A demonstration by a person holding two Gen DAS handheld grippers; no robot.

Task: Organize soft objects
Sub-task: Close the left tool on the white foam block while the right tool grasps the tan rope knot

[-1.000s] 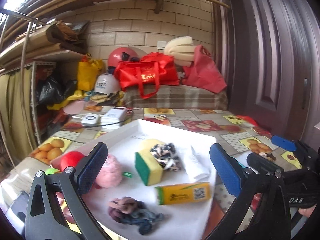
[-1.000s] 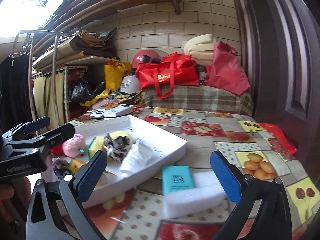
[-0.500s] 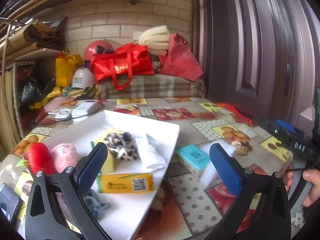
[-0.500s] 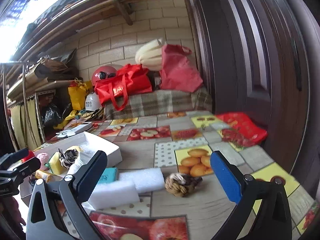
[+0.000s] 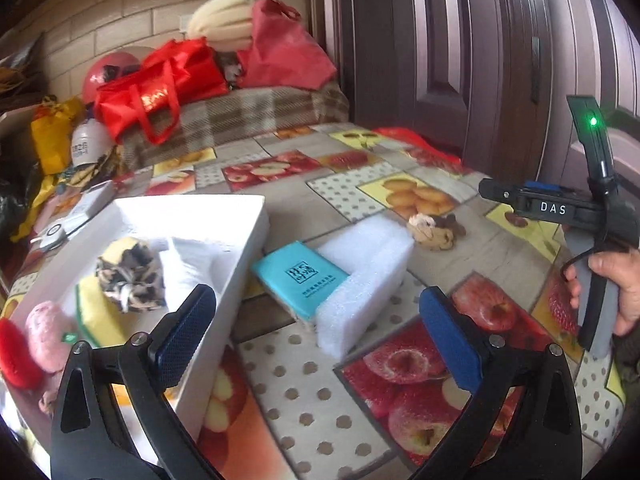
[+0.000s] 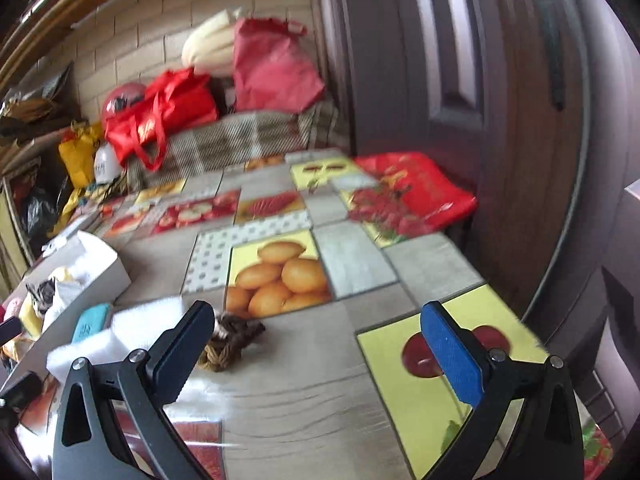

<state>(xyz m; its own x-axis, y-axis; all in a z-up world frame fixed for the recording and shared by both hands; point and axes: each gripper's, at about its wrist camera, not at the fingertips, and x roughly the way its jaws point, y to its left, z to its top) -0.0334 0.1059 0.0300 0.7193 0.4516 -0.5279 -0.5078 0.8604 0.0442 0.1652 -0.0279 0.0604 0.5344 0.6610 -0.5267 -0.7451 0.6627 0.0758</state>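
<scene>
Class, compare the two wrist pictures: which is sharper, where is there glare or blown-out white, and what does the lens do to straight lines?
Left wrist view: mostly sharp, print on the teal packet readable; the white tray is blown out, hiding detail. Right wrist view: motion-blurred throughout, the brown scrunchie and foam block smeared. Both: fisheye bends the door and brick lines, dark corners.

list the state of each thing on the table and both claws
left claw: open, empty
right claw: open, empty
tray: holds several soft things
sponge: in the tray, under a scrunchie
teal pack: on the table, touching the foam
foam: on the table, outside the tray
brown scrunchie: loose on the table, beyond the foam
</scene>
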